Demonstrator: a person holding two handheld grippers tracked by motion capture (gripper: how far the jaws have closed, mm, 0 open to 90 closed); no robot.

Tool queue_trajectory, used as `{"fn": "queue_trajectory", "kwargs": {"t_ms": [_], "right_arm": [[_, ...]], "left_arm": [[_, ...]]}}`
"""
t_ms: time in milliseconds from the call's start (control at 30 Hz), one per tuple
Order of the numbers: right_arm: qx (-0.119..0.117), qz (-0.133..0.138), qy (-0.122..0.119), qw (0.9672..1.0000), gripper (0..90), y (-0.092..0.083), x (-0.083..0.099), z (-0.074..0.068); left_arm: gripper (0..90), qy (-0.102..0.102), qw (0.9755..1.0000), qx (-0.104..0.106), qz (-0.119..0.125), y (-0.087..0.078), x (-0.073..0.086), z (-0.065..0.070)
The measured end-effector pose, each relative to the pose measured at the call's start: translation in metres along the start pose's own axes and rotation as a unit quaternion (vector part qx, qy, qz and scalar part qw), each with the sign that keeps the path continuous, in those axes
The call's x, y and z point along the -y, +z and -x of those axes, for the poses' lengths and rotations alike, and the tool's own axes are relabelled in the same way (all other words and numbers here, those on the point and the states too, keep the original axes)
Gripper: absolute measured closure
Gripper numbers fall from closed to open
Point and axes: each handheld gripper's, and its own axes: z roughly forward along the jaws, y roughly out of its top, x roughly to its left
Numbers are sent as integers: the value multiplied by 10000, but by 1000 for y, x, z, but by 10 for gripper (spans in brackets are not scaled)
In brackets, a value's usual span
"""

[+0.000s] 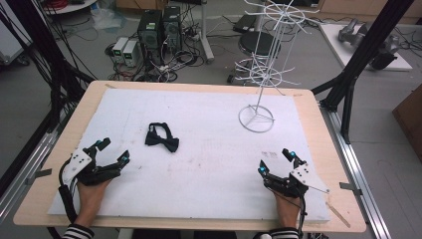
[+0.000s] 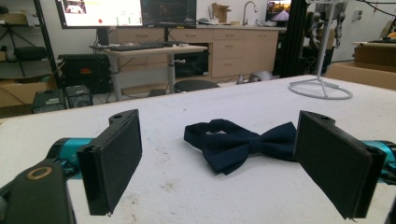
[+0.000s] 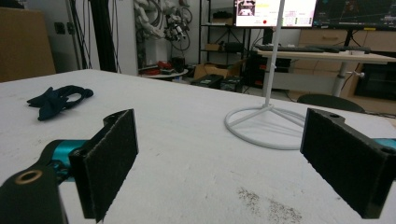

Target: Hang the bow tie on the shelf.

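A: Where's the bow tie (image 1: 162, 137)?
B: Flat on the white mat (image 1: 209, 164), left of centre, ahead of the left gripper (image 1: 114, 151).
A: Jaws?
B: Both wide and empty; the right gripper (image 1: 276, 160) sits near the front right corner.

left gripper (image 1: 113, 150): black jaws, teal joints, grey three-cornered plate | right gripper (image 1: 277, 160): same, black cable | sleeves: black-and-white stripes

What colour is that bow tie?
The bow tie is dark navy, plain; the left gripper view shows it best.
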Motion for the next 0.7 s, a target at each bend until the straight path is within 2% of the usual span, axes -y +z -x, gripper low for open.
{"fn": "queue_trajectory", "kwargs": {"t_ms": [200,367,700], "right_arm": [[-2,11,28,10000,103,0,0,0],[27,30,-46,10000,103,0,0,0],[24,30,-39,10000,103,0,0,0]], "left_arm": [[159,17,10000,-14,18,0,0,1],[159,-18,9999,-132,53,-1,0,1],[159,-8,9999,-137,-10,0,0,1]]}}
